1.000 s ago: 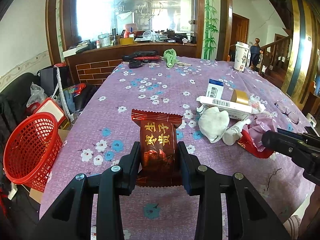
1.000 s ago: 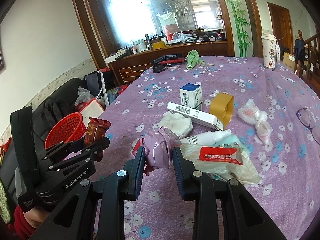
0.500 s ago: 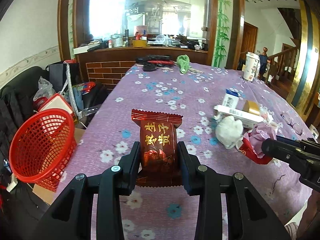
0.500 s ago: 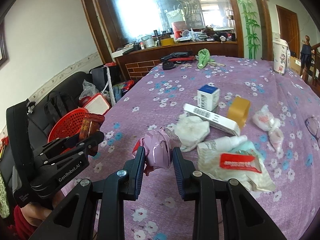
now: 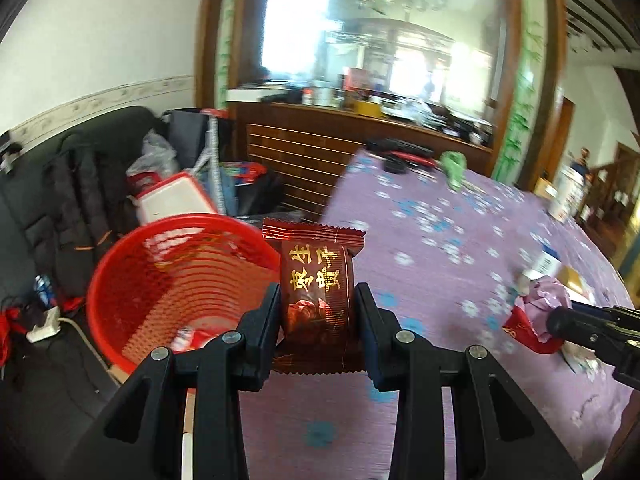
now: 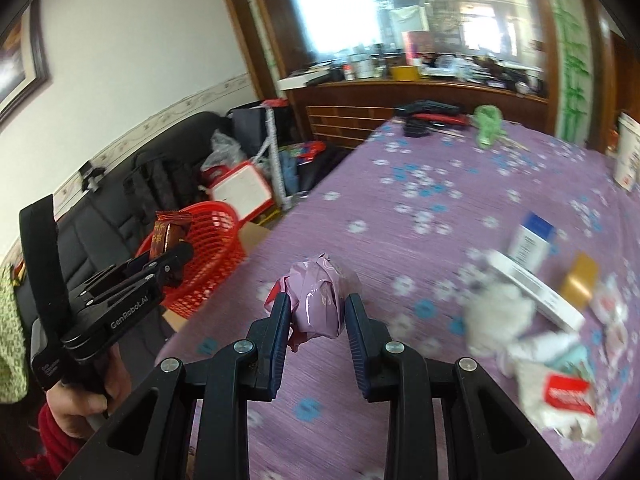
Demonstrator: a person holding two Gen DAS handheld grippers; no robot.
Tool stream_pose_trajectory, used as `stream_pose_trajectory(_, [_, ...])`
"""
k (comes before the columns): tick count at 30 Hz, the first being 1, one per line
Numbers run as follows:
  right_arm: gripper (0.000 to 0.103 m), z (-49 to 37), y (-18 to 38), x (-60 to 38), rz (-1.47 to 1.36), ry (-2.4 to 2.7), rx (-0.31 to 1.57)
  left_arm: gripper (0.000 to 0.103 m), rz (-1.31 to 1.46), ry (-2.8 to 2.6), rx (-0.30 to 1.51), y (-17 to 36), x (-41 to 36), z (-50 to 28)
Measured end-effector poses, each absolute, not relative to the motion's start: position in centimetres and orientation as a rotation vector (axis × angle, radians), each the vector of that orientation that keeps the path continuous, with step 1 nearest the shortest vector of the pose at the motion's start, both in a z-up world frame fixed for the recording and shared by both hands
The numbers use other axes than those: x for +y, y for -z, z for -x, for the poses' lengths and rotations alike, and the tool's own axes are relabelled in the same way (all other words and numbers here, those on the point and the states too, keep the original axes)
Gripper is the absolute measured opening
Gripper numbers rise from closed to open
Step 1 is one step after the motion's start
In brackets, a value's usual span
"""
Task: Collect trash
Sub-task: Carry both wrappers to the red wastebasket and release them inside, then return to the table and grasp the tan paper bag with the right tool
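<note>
My left gripper [image 5: 316, 304] is shut on a dark red snack wrapper [image 5: 316, 280] with gold characters, held at the table's left edge beside a red mesh basket [image 5: 176, 280] on the floor. The wrapper [image 6: 170, 232] and basket [image 6: 208, 256] also show in the right wrist view, with the left gripper [image 6: 176, 256] at the basket's rim. My right gripper [image 6: 316, 312] is shut on a crumpled pink plastic wad [image 6: 318, 304], held above the purple flowered tablecloth [image 6: 420, 208]. The wad [image 5: 544, 304] also shows in the left wrist view.
More trash lies on the table's right: a white tissue ball [image 6: 496, 320], a long white box [image 6: 536, 292], a blue-and-white box [image 6: 532, 240], a tape roll [image 6: 578, 284], a red-labelled packet [image 6: 568, 396]. A black sofa [image 5: 60, 184] and bags stand left of the basket.
Both grippers have swung left toward the red basket, each keeping its load. The basket now looms large beside the left gripper; the trash pile has slid to the right.
</note>
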State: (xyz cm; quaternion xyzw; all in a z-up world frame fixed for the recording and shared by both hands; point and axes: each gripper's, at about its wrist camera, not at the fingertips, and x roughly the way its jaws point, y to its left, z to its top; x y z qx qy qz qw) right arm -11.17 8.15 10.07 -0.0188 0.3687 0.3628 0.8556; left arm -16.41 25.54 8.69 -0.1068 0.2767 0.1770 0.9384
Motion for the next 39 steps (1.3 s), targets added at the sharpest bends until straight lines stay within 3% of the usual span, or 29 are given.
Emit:
stream_pose_trajectory(18, [0.032, 8.3, -9.9, 25.8, 0.079, -0.989, 0.904, 0.035, 0.281, -0.562, 0.622, -6.3, 37.5, 18.0])
stream_pose_trajectory(19, [0.032, 8.1, -9.7, 26.6, 0.078, -0.992, 0.907, 0.037, 0.284, -0.563, 0.623, -6.3, 37.7, 17.9])
stream_pose_trajectory(21, [0.038, 7.7, -9.5, 27.7, 0.067, -0.999, 0.913, 0.060, 0.300, -0.566, 0.620, -6.4, 38.2, 18.0])
stream_pose_trajectory(22, [0.042, 7.5, -9.5, 27.8, 0.063, -0.998, 0.915, 0.064, 0.308, -0.572, 0.610, -6.4, 38.3, 18.1])
stream_pose_trajectory(27, [0.045, 7.4, -10.0, 25.5, 0.037, -0.960, 0.881, 0.066, 0.320, -0.560, 0.580, -7.0, 38.0, 18.6])
stream_pose_trajectory(31, [0.057, 8.0, -10.5, 21.2, 0.037, -0.901, 0.841, 0.067, 0.287, -0.526, 0.561, -7.6, 35.5, 18.8])
stream_pose_trajectory(33, [0.058, 8.6, -10.5, 18.9, 0.040, -0.876, 0.822, 0.072, 0.270, -0.502, 0.550, -8.0, 33.9, 18.7])
stream_pose_trajectory(39, [0.058, 10.4, -9.8, 10.7, 0.029, -0.770, 0.799, 0.073, 0.194, -0.373, 0.575, -8.0, 27.4, 16.8])
